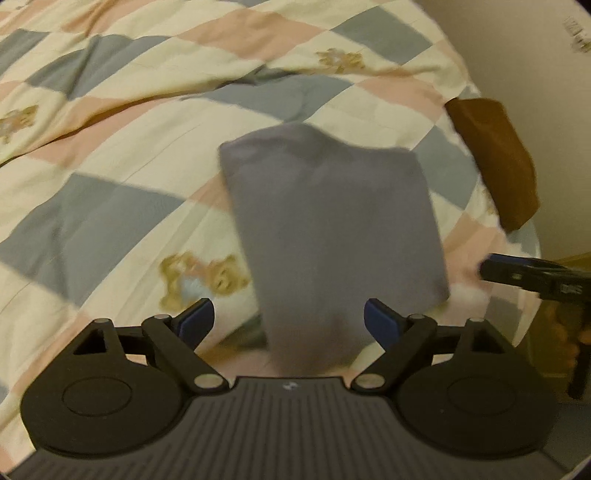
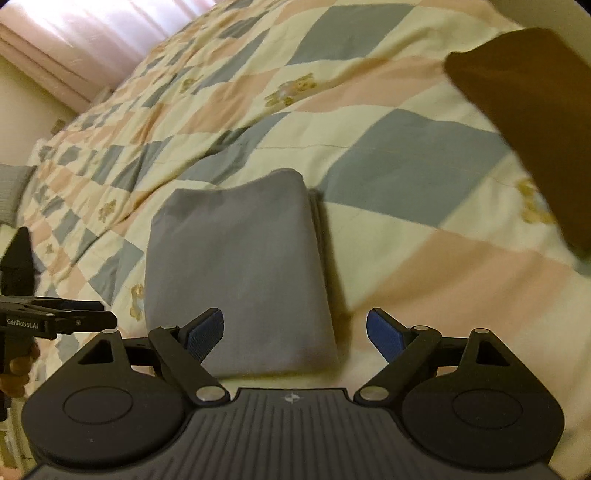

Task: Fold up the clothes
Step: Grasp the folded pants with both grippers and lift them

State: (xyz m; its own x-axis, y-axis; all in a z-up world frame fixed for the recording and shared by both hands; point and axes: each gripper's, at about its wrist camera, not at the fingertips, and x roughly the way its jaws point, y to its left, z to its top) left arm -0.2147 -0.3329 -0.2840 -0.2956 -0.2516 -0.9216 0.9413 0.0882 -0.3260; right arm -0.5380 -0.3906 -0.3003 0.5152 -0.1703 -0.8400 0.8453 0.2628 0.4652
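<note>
Lying flat on a patchwork quilt (image 2: 369, 206) of cream, pink and grey-blue squares with small teddy-bear prints, the folded grey garment (image 2: 236, 273) forms a compact rectangle with stacked layers visible along its edge at 3 o'clock. In the right wrist view the garment occupies the centre and extends toward 6 o'clock, its near edge reaching between the two blue pads of the right gripper (image 2: 294, 334). The jaws of this gripper stand wide apart and hold nothing; whether the left pad touches the cloth or merely overlaps it cannot be told. A folded brown garment (image 2: 528, 122) lies on the quilt at 2 o'clock, well apart from the grey one. At 9 o'clock the left gripper (image 2: 88, 319) enters from the side, with the fingers of a hand (image 2: 18, 365) wrapped around its handle.

In the left wrist view, which is blurred, the same grey garment (image 1: 332, 229) sits at the centre, its near end between the blue pads of the left gripper (image 1: 288, 323). These jaws are likewise spread wide and grasp nothing. The brown garment (image 1: 495, 158) rests near the edge of the quilt (image 1: 110, 177) at 2 o'clock, and the right gripper (image 1: 528, 273) appears at 3 o'clock. A pale curtain (image 2: 74, 33) hangs at 11 o'clock in the right wrist view.
</note>
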